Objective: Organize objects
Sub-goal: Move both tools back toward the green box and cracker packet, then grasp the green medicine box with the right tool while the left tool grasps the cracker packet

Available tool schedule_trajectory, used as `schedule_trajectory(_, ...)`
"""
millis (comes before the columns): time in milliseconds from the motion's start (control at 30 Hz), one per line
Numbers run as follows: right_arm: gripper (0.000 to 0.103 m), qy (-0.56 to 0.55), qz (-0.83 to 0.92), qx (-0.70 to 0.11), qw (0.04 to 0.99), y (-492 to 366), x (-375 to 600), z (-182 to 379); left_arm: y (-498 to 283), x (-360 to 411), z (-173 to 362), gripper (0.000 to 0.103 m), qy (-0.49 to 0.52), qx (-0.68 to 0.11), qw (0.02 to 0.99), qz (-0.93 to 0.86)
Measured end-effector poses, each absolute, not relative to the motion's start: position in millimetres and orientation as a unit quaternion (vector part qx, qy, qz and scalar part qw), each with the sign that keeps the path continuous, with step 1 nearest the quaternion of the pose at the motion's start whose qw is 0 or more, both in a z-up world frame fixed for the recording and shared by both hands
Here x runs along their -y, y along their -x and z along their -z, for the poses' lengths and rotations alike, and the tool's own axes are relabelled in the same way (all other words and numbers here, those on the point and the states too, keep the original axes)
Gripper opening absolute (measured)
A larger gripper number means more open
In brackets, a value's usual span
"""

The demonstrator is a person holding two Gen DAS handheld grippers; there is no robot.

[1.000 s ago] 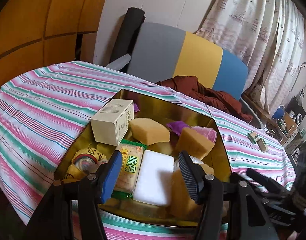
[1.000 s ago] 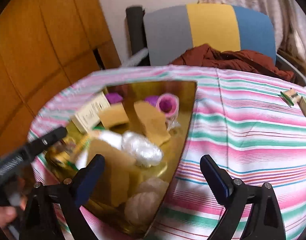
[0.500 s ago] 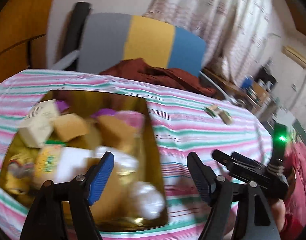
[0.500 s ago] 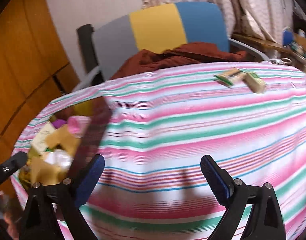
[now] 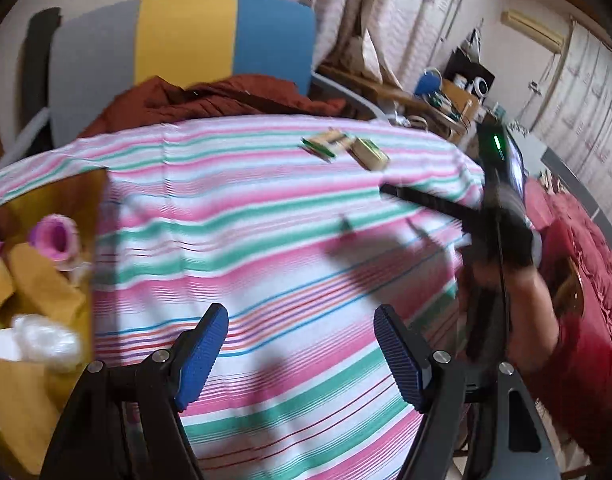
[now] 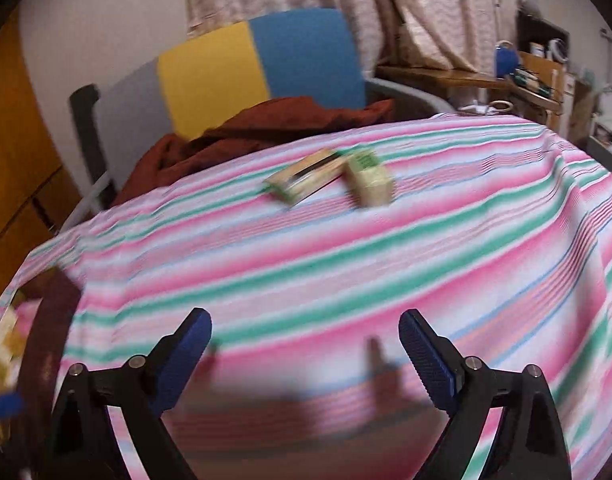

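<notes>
Two small tan and green boxes lie side by side on the striped tablecloth: a flat one point(image 6: 306, 182) and a blocky one point(image 6: 369, 178). They also show far off in the left wrist view point(image 5: 321, 146) point(image 5: 369, 154). My right gripper point(image 6: 305, 354) is open and empty, well short of them. My left gripper point(image 5: 301, 354) is open and empty over bare cloth. A gold tray point(image 5: 94, 200) with sponges, a pink roll and wrapped items sits at the far left. The right gripper's black body point(image 5: 497, 216) shows at the right in the left wrist view.
The round table point(image 6: 385, 264) has a pink, green and white striped cloth. Behind it stands a grey, yellow and blue chair point(image 6: 234, 68) with a brown cloth point(image 6: 266, 128) on it. Cluttered shelves point(image 6: 537, 68) stand at the back right.
Both grippers have swung right, away from the gold tray and toward the two small boxes. The tray has slid to the left edge of both views. Both stay open.
</notes>
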State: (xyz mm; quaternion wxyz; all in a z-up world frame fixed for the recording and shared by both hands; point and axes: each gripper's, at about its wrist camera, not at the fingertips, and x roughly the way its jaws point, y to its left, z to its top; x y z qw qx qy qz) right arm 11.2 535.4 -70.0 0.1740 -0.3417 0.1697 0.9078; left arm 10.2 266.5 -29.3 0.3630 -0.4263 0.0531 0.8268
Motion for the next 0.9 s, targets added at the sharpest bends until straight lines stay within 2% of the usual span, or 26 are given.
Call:
schedule_trajectory(200, 0.087, 0.326, -0.909, -0.166, 0.201, 30.2, -588.1, 60.0, -7.7, -289.8, 43.8, 0.077, 0.441, -0.073, 0.372, -0.813)
schedule_trajectory(367, 0.072, 0.343, -0.904, -0.147, 0.211, 75.6, -614.4, 67.2, 2.5, -301.7, 48.9, 0.077, 0.447, -0.087, 0.37, -0.809)
schedule_trajectory(500, 0.07, 0.352, -0.9, -0.147, 0.212, 98.7, -625.9, 79.5, 14.1, -314.1, 47.7, 0.077, 0.442, -0.1, 0.368, -0.812)
schedule_trajectory(600, 0.063, 0.359, -0.896, -0.164, 0.203, 110.8, -634.0, 85.5, 26.9, -328.6, 47.8, 0.077, 0.44, -0.104, 0.368, -0.813)
schedule_trajectory(700, 0.05, 0.369, -0.892, -0.17, 0.198, 114.6, -634.3, 92.9, 42.7, -348.5, 49.4, 0.077, 0.436, -0.107, 0.37, -0.813)
schedule_trajectory(767, 0.033, 0.371, -0.891, -0.172, 0.196, 114.4, -635.1, 96.9, 51.4, -361.4, 50.7, 0.077, 0.435, -0.11, 0.375, -0.811)
schedule_trajectory(900, 0.032, 0.355, -0.891, -0.184, 0.214, 100.6, -636.5, 95.3, 74.4, -393.8, 52.2, 0.077, 0.425, -0.137, 0.377, -0.812)
